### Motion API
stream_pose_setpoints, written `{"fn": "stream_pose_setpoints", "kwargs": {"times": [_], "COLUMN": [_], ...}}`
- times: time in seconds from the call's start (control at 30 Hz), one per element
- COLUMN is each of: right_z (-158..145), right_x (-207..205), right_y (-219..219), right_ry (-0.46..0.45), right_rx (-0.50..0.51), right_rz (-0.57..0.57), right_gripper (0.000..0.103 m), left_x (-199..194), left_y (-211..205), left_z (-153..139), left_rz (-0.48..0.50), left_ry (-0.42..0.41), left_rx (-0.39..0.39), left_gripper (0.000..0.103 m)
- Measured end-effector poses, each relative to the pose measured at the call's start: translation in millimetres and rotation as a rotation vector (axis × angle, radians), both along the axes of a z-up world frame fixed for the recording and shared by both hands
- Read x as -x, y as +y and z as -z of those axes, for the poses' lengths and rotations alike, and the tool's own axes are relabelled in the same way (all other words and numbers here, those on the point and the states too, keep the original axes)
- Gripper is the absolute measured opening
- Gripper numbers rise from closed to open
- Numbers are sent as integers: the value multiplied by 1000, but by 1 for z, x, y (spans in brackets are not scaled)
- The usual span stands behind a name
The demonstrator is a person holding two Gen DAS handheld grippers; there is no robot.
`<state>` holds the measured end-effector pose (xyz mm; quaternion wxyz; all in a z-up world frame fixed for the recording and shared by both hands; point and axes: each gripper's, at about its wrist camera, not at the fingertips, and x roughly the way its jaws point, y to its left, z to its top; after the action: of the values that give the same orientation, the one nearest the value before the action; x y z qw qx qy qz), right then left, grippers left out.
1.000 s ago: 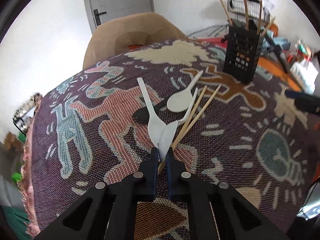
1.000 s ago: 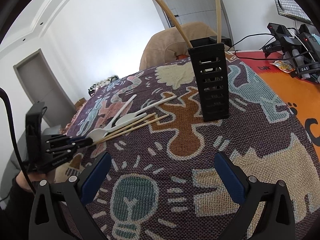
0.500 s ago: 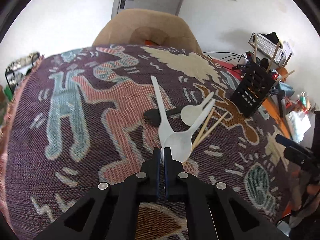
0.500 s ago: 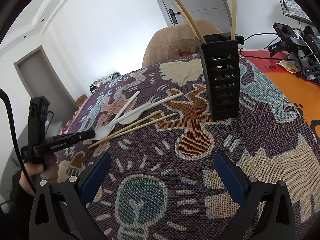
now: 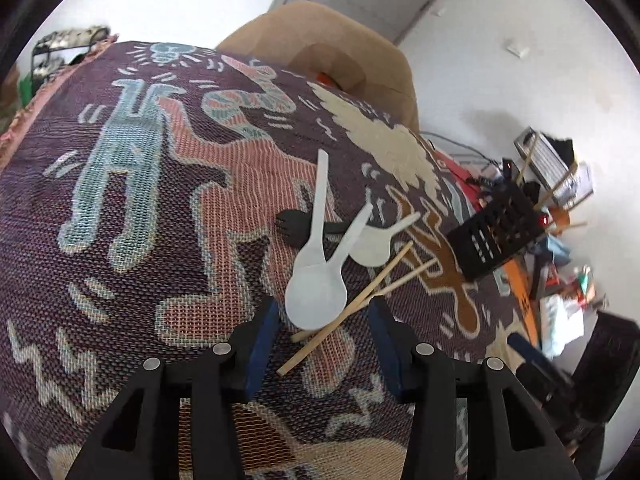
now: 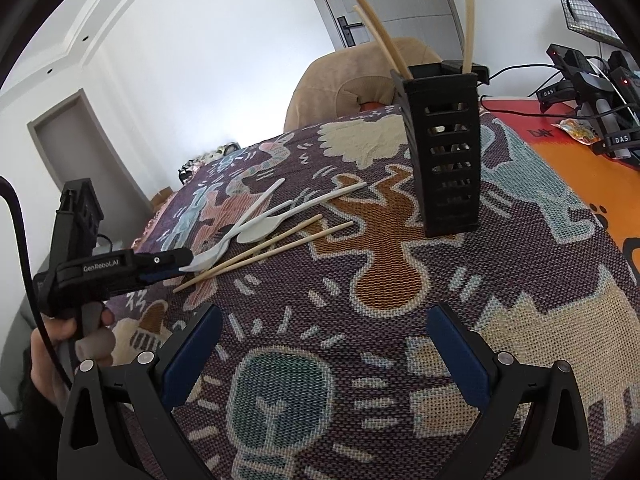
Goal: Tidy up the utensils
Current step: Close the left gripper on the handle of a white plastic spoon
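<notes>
White plastic spoons (image 5: 316,292) lie in a loose pile with a black fork (image 5: 294,226) and two chopsticks (image 5: 360,300) on the woven cloth (image 5: 140,200) covering the desk. The left gripper (image 5: 320,332) has just been opening; its jaws stand apart around the nearest spoon's bowl, pads not pressing. The right gripper (image 6: 320,344) hovers, jaws spread wide. The black holder (image 6: 444,152) stands upright beyond.

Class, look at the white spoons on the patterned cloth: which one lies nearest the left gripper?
The white spoon whose bowl lies between the left gripper's open fingers; the other two spoons lie farther off.
</notes>
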<state>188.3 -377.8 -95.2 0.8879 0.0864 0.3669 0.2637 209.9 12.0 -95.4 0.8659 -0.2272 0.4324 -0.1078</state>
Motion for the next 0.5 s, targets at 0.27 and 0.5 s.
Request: {"fn": "stream_pose_setpoints", "kwargs": {"times": [0.27,0.5], "right_z": [-1,-3], "right_x": [-1,2], "right_y": [-8,-9], "right_ry": [-2,-5], "right_rx": [-15,-19], "right_rz": [12,11], "right_gripper": [103,103], "left_x": [2,1], "left_y": [12,13], "left_z": [10,23], "left_rz": [-125,-211], "left_ry": [97,129], "left_rx": [202,240], "left_gripper": [39,26]}}
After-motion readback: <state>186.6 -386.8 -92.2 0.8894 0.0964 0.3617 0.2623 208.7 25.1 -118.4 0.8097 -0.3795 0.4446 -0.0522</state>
